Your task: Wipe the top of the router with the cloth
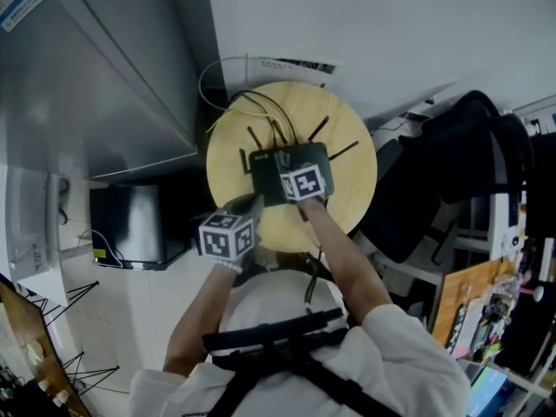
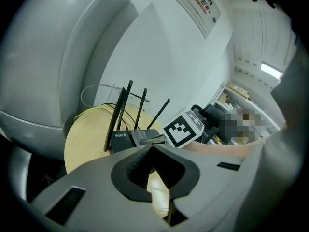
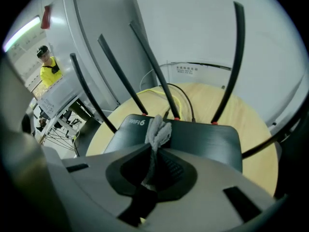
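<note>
Two claws: the right claw (image 3: pixel 153 149) clamps the cloth (image 3: pixel 158 131), router (image 3: pixel 207 141) just beneath; press flat, sweep evenly toward antennas (image 3: pixel 236 57) ahead. Left claw (image 2: pixel 150 147) closed, empty.

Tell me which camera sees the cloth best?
The right gripper view: the grey cloth sits pinched in its jaws over the router. The head view hides it under the right gripper; the left gripper view shows little.
</note>
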